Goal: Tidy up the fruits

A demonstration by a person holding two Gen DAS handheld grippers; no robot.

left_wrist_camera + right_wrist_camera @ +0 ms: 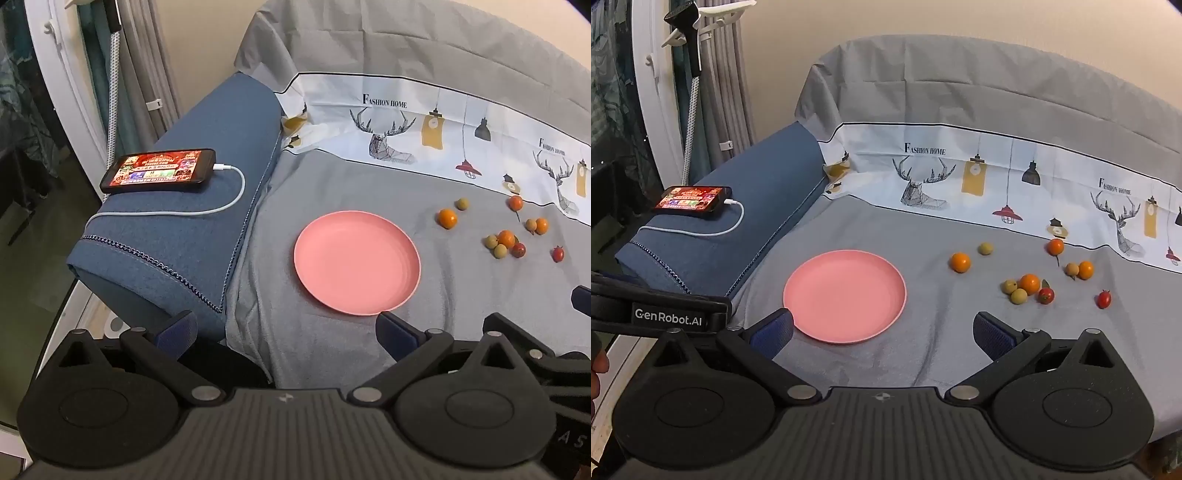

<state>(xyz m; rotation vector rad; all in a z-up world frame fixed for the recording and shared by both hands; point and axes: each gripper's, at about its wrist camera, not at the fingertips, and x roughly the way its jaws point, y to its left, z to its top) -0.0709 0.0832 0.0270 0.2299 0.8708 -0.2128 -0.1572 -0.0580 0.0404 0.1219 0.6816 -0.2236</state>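
Fingers (991, 334) spread, fruits (1029, 283) beside plate (846, 291)

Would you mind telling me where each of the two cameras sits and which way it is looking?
Left wrist: on the left gripper, angled down at the pink plate; its own open jaws show, and the phone on the blue armrest.
Right wrist: on the right gripper, angled down at the plate and scattered fruits; open jaws, plus a fingertip at left.
Shared: plate, fruits, phone, grey cloth.
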